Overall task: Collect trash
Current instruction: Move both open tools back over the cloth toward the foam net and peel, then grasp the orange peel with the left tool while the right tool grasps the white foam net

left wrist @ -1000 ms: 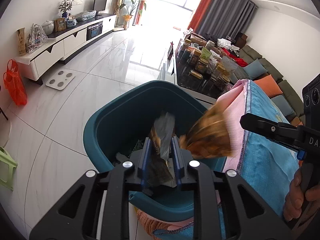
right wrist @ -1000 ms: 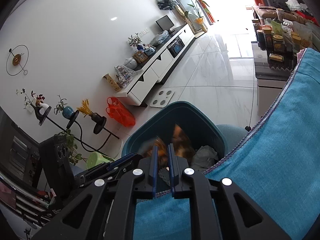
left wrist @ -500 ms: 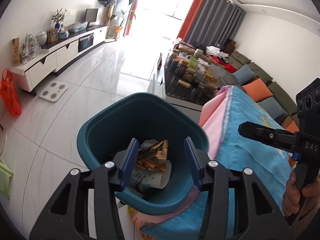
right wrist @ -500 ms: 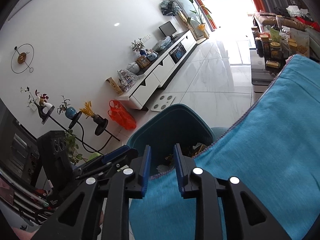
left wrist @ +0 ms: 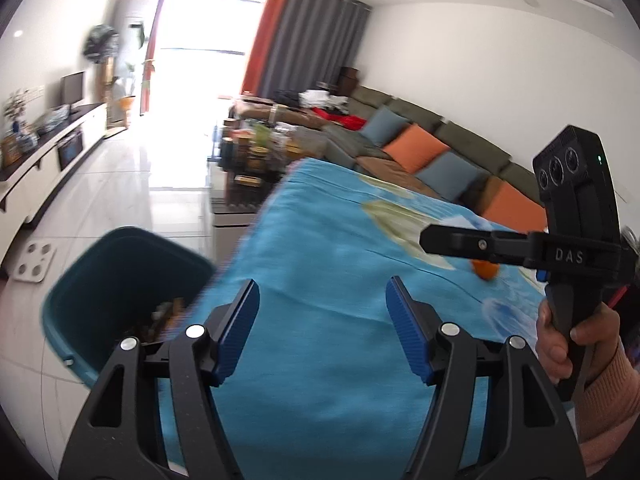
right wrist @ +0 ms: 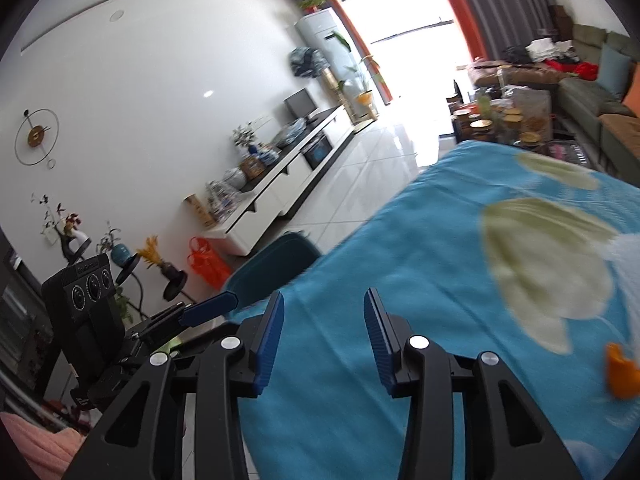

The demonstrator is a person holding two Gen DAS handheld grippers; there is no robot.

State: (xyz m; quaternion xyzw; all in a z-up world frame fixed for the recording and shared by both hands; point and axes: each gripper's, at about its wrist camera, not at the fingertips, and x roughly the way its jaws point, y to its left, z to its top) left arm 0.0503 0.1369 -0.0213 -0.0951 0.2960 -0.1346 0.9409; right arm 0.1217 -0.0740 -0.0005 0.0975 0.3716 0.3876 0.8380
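Both tools swung from bin [left wrist: 120,264] to over blue-clothed table [left wrist: 328,240] | L tool [left wrist: 322,320] spread wide, empty | R tool [right wrist: 324,340] parted, empty | orange peel [right wrist: 622,376] seen on cloth, R side

One teal bin [left wrist: 120,276], one orange scrap [right wrist: 622,376], two tools.

Bin: teal trash bin [left wrist: 120,272], open-topped, upright on the pale floor, tucked against the edge of the blue-covered table.
Bin contents: blurred wrappers [left wrist: 164,316], brownish and gold, heaped low inside; too blurred to tell apart.
Loose scrap: orange piece [right wrist: 622,372], small and curled like peel, lying on the blue cloth [right wrist: 420,280], well apart from the bin.
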